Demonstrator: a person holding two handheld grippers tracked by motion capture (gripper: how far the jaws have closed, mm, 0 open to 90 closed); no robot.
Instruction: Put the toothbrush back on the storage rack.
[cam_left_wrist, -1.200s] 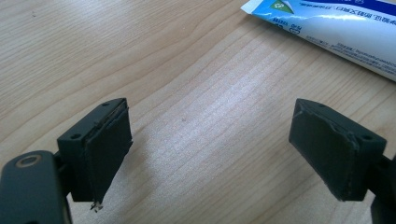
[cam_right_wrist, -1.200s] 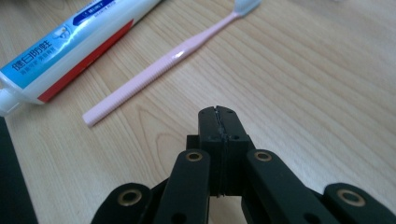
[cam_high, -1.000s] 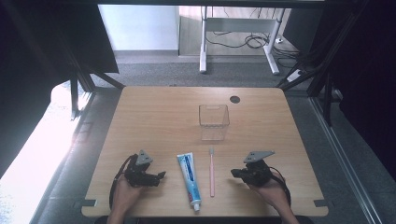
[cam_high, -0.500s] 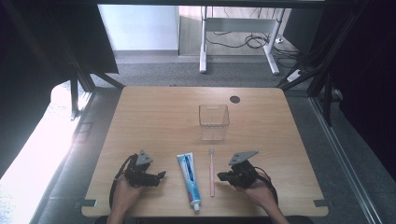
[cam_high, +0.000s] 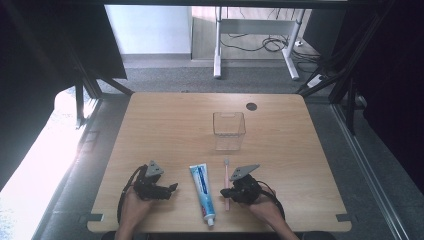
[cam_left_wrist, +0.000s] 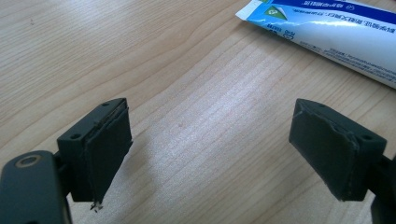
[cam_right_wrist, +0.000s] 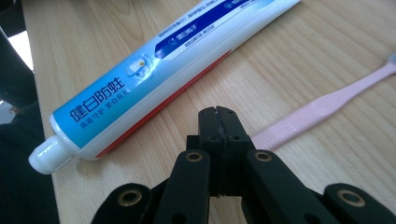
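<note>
The pink toothbrush (cam_high: 226, 183) lies on the wooden table (cam_high: 170, 130), handle toward the person, head pointing at the clear plastic box (cam_high: 229, 131) farther back. The right gripper (cam_high: 226, 192) sits right at the handle's near end, its jaws pressed together with nothing between them; in the right gripper view the handle (cam_right_wrist: 322, 109) runs out from just behind the closed tips. The toothpaste tube (cam_high: 203, 192) lies just left of the brush. The left gripper (cam_high: 172, 188) rests beyond the tube, jaws wide apart over bare wood.

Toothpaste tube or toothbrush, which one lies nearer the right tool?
The pink toothbrush: the shut right tool sits right at its handle, while the toothpaste tube lies farther left.
</note>
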